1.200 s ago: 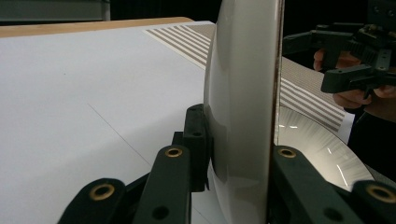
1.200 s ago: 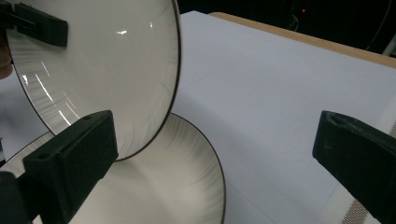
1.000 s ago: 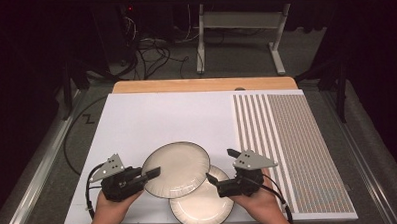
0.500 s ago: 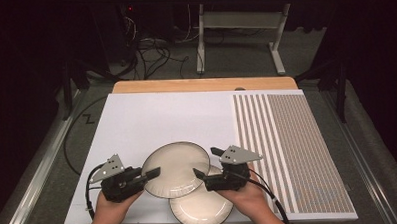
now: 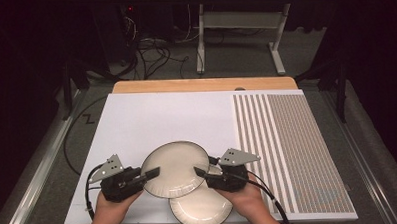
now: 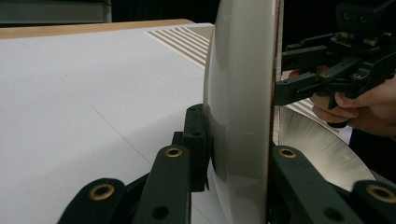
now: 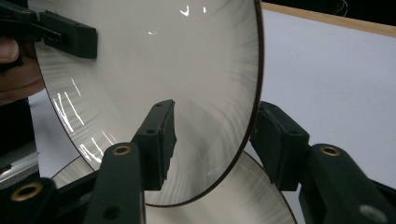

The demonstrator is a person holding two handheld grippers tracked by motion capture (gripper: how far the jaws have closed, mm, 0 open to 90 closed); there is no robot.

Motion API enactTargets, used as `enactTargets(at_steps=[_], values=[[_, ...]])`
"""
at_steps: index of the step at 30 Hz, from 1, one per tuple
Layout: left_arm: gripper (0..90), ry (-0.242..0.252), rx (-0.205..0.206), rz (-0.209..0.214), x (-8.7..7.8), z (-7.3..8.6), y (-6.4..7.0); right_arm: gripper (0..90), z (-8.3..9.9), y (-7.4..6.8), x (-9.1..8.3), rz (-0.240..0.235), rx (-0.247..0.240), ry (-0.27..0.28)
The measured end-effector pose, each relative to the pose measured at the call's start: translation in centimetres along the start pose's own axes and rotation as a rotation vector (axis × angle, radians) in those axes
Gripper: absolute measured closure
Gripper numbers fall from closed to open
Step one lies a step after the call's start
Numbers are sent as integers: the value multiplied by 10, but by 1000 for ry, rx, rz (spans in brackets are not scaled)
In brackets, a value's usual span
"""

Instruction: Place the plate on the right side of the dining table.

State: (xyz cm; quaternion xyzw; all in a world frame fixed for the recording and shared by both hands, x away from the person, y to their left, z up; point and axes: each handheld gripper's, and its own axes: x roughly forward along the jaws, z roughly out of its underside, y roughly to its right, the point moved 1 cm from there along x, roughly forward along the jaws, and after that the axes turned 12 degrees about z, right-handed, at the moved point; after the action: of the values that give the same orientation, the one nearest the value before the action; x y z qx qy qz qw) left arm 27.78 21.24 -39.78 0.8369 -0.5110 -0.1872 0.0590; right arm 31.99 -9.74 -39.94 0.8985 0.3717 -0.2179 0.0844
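upper plate near table edge, centre, lifted over lower plate, overlapping its far part. we judge it stiff, glazed, slippery, breakable; moderately heavy for thin rim hold. best grip at rim, opposite sides, jaws well onto lip. left gripper clamped on plate's left rim, one jaw each face. right gripper at right rim: jaws parted, straddling edge, gap visible on outer side, so we read it open, not yet pinching. white mat beneath; striped mat to right.
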Motion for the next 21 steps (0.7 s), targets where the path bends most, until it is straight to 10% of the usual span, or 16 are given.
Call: enactTargets(at_steps=[21], values=[[766, 17, -55, 20, 0, 2, -3, 829, -3, 9, -1, -22, 98, -17]])
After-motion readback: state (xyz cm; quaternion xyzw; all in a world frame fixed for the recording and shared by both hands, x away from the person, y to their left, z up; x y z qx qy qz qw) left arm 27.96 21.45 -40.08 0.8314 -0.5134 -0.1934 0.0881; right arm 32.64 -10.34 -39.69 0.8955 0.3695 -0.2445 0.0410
